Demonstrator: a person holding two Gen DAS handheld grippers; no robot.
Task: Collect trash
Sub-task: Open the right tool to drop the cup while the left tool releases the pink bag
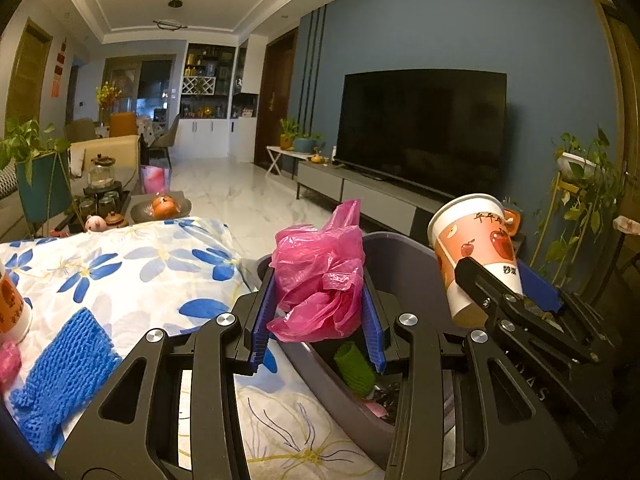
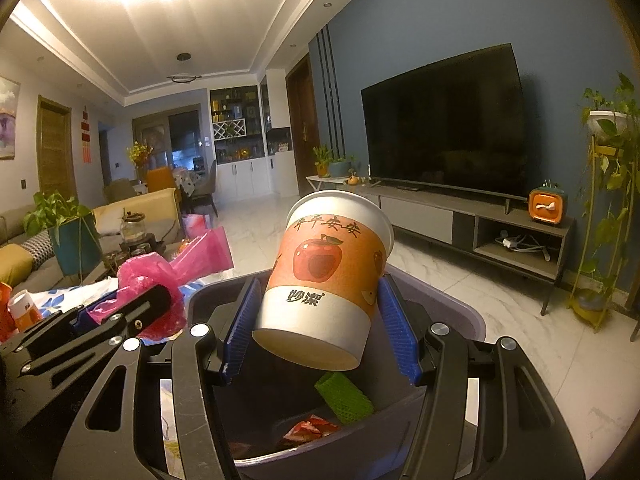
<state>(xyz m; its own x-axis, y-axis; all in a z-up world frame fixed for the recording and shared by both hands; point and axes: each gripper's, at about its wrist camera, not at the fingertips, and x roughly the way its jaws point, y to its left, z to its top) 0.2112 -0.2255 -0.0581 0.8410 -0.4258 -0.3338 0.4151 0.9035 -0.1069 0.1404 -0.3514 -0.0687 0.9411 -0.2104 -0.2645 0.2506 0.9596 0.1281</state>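
My left gripper [image 1: 318, 320] is shut on a crumpled pink plastic bag [image 1: 320, 276] and holds it over the near rim of the grey trash bin [image 1: 394, 248]. My right gripper [image 2: 320, 324] is shut on an orange paper cup with apple pictures [image 2: 324, 276], tilted, above the open bin [image 2: 452, 304]. The cup [image 1: 476, 248] and right gripper [image 1: 508, 296] also show in the left wrist view; the pink bag [image 2: 148, 276] shows in the right wrist view. Inside the bin lie a green foam net [image 2: 344, 396] and a red wrapper [image 2: 310, 428].
A table with a blue-flower cloth [image 1: 120, 264] carries a blue foam net [image 1: 60, 376], another orange cup [image 1: 12, 304] and a pink scrap [image 1: 8, 360]. A tea tray and fruit plate [image 1: 160, 208] stand behind. A TV [image 1: 420, 132] on its stand lies ahead.
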